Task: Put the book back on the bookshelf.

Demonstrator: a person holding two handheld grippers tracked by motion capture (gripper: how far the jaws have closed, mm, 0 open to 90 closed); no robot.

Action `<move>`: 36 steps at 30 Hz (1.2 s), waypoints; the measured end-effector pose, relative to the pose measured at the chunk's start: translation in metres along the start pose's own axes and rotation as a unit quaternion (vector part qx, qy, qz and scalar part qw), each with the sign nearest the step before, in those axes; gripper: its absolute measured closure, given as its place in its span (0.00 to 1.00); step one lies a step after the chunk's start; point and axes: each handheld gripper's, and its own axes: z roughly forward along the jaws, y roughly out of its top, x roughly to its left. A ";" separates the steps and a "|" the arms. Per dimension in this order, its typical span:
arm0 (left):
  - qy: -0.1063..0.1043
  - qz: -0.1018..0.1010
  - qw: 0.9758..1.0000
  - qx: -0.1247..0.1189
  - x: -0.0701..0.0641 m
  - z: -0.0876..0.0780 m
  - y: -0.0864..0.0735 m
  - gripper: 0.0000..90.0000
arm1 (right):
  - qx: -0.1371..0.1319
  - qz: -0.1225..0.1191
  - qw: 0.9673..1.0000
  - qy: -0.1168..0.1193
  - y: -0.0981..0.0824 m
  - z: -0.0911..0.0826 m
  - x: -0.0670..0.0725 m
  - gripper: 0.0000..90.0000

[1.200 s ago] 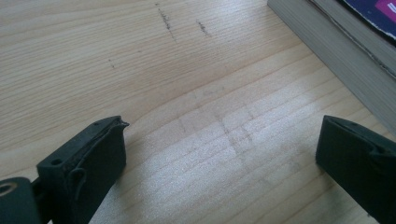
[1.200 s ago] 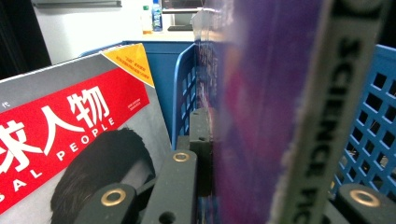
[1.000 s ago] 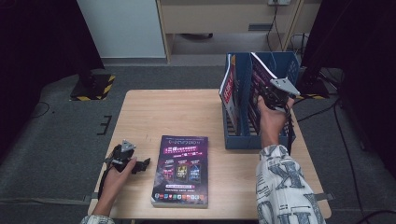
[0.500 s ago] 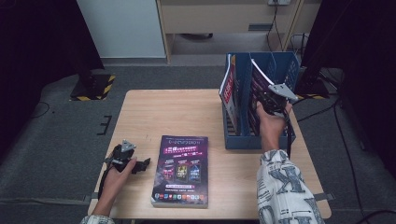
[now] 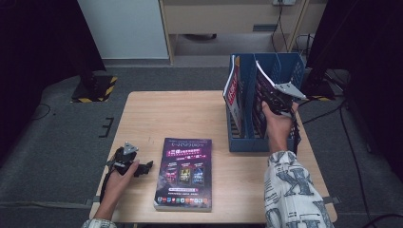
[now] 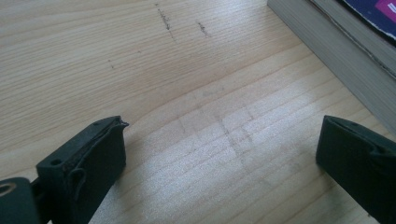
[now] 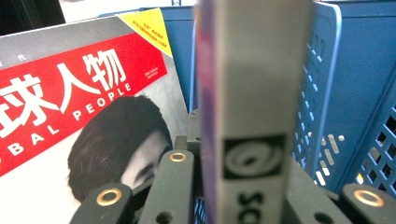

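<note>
Right gripper view: thick grey-spined magazine (image 7: 254, 107), purple-edged, between hand-held gripper (image 7: 243, 196) jaws.

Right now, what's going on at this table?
A person is filing books into a blue file rack at the table's far right. The right gripper is shut on a book, holding it upright over a middle slot; a red-covered magazine already stands in the slot to its left. The left gripper rests open on the wooden table, jaws apart with nothing between them, beside a purple book lying flat.
</note>
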 end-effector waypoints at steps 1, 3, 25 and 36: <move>0.000 0.000 1.000 0.000 0.000 0.000 0.000 0.01 | 0.000 -0.001 1.000 -0.001 0.000 0.000 0.000 0.91; 0.000 0.000 1.000 0.000 0.000 0.000 0.000 0.01 | -0.001 -0.006 1.000 -0.006 0.001 -0.001 -0.001 0.91; 0.000 0.000 1.000 0.000 0.000 0.000 0.000 0.01 | -0.027 -0.025 0.997 -0.066 0.011 0.009 0.000 0.91; -0.001 0.001 1.000 0.000 0.000 0.000 0.000 0.01 | -0.025 -0.032 0.997 -0.067 -0.005 0.018 0.003 0.91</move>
